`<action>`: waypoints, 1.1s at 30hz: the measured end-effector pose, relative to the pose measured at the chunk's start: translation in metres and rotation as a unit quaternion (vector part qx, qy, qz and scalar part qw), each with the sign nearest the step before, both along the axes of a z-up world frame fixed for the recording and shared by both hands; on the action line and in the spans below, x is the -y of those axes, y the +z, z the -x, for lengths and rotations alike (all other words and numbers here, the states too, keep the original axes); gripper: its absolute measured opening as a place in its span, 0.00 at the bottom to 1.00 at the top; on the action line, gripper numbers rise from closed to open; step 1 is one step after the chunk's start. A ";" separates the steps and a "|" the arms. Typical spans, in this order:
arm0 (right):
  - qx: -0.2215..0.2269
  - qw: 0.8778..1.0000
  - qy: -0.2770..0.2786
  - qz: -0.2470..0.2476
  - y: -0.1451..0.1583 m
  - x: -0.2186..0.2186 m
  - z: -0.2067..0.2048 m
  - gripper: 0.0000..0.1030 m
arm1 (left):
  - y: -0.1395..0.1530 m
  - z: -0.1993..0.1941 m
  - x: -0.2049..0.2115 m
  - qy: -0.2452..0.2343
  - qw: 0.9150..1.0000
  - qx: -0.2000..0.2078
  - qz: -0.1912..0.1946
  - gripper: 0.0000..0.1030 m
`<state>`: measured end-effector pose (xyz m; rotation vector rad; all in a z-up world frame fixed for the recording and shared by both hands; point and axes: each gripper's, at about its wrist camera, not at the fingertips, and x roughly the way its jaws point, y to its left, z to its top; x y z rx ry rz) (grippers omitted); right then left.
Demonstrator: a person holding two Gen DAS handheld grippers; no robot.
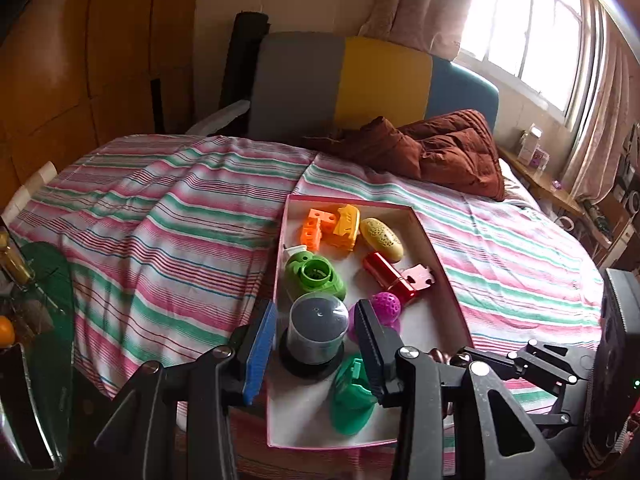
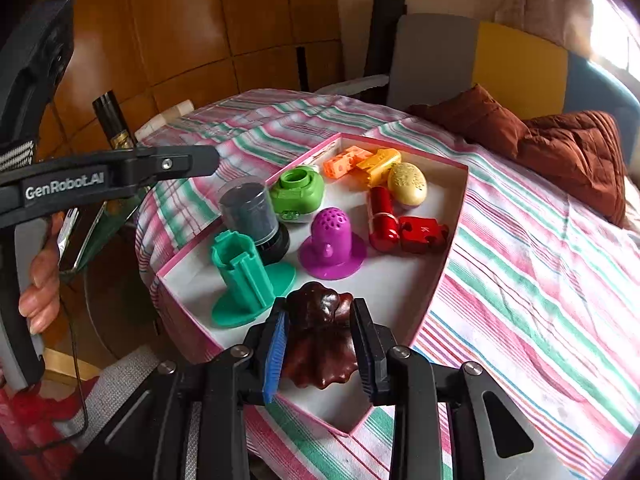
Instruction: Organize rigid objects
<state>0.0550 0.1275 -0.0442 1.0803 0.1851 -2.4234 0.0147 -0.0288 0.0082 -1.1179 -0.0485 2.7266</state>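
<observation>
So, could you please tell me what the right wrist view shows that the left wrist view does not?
Only the right wrist view clearly shows the brown scalloped piece between the right gripper's fingers, over the box's near corner, and a hand on the left gripper's handle. Only the left wrist view shows the ledge under the window and the left gripper's fingers open either side of the clear cylinder. Both show the box, the teal stand and the red tube.

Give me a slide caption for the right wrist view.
Right gripper straddles a dark brown scalloped piece at the near corner of a pink-edged tray of colourful plastic objects on a striped bedspread.
</observation>
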 end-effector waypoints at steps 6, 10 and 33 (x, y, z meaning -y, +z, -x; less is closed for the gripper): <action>-0.010 1.000 -0.014 -0.010 0.002 0.003 0.006 0.22 | 0.003 -0.004 -0.009 0.021 0.998 -0.016 0.060 0.40; -0.014 0.999 -0.039 -0.005 0.003 -0.002 0.013 0.22 | 0.002 -0.005 -0.011 0.026 0.996 -0.017 0.078 0.40; 0.002 0.986 -0.157 0.057 0.044 -0.034 0.003 0.61 | 0.004 -0.004 -0.009 0.041 0.997 0.028 0.053 0.40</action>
